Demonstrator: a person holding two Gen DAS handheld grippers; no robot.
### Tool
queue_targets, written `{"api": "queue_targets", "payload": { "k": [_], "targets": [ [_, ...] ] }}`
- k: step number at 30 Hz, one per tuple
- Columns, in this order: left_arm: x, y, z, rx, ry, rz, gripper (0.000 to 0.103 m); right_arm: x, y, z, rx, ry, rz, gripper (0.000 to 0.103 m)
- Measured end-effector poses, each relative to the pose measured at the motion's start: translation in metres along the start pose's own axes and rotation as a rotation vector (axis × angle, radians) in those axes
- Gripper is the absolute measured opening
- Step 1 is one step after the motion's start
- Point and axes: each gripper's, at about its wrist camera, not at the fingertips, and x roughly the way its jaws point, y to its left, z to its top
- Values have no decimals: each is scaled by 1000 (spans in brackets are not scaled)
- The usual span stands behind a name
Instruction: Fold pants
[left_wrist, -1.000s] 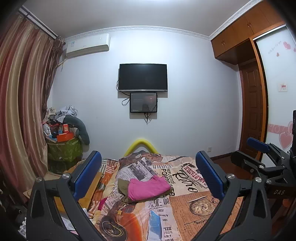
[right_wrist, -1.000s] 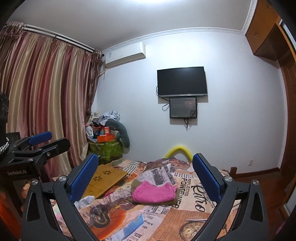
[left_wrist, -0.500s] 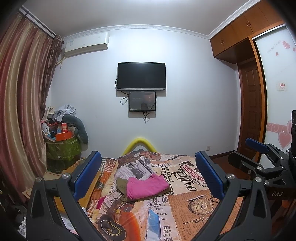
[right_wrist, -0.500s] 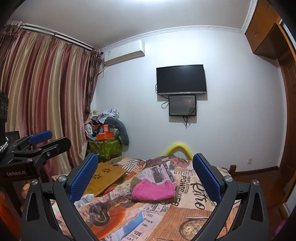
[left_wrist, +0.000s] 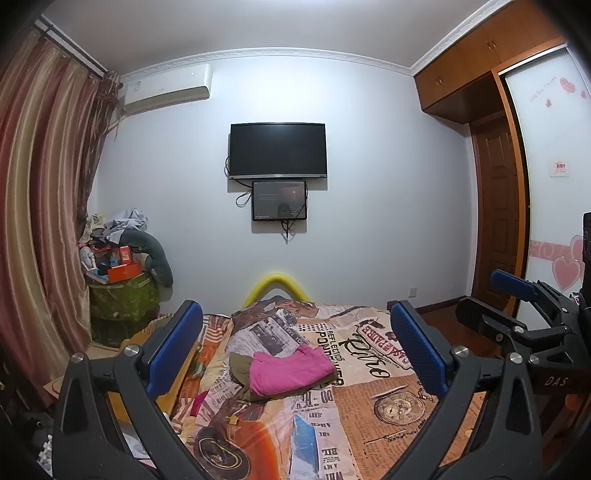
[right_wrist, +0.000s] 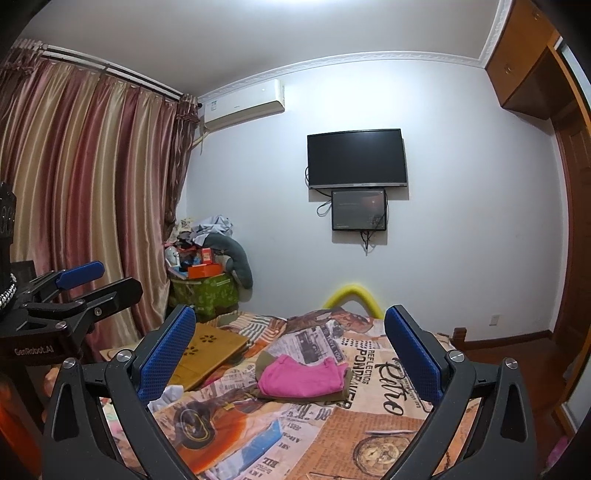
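Folded pink pants (left_wrist: 288, 371) (right_wrist: 301, 376) lie on top of a folded olive garment (left_wrist: 240, 363) (right_wrist: 267, 360) in the middle of the bed. My left gripper (left_wrist: 295, 350) is held above the bed's near end, open, nothing between its blue pads (left_wrist: 173, 347). My right gripper (right_wrist: 290, 352) hangs at about the same height to the right, also open and holding nothing. In the left wrist view the right gripper (left_wrist: 517, 310) shows side-on at the right edge. In the right wrist view the left gripper (right_wrist: 81, 291) shows side-on at the left edge.
The bed has a newspaper-print cover (left_wrist: 369, 406). A yellow foam arch (left_wrist: 275, 284) stands at its far end. A wooden lap tray (right_wrist: 207, 347) lies at the bed's left side. A cluttered green bin (left_wrist: 122, 299) stands by the curtains (right_wrist: 74, 203). A door (left_wrist: 495, 214) is at right.
Both views have risen or tilted slightly, so the bed and the pink pants sit a little lower in frame. Both grippers stay open.
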Motion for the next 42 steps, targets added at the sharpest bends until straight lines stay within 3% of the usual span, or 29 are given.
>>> {"api": "queue_targets", "payload": {
  "k": [42],
  "targets": [
    [10,-5,-3,12,47,-69,103,0,-7,-2,25,15,-26,102]
  ]
}}
